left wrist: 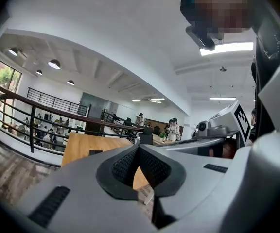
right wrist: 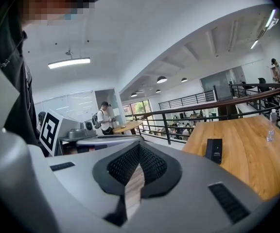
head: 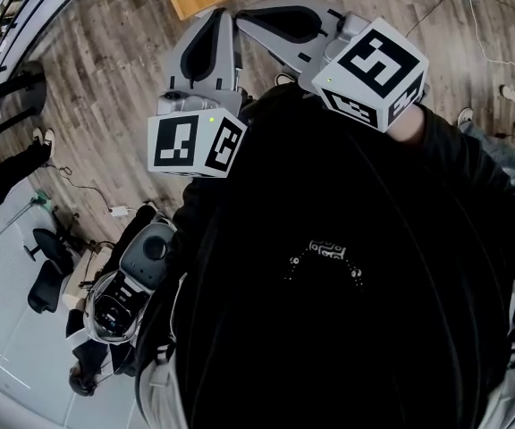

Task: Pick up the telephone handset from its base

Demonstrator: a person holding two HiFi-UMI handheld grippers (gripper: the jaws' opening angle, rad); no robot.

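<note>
My left gripper [left wrist: 138, 147] has its jaws closed tip to tip, empty. The right gripper [right wrist: 139, 147] shows the same: jaws closed on nothing. Ahead and to the right of the right jaws lies a wooden surface [right wrist: 247, 164]. A small dark boxy object [right wrist: 214, 151] stands on it, and I cannot tell whether that is the telephone. Beyond it runs a black railing [right wrist: 179, 115].

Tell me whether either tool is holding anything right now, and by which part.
Nothing is held. The left tool and the right tool each have their jaws shut together, with nothing between them.
</note>
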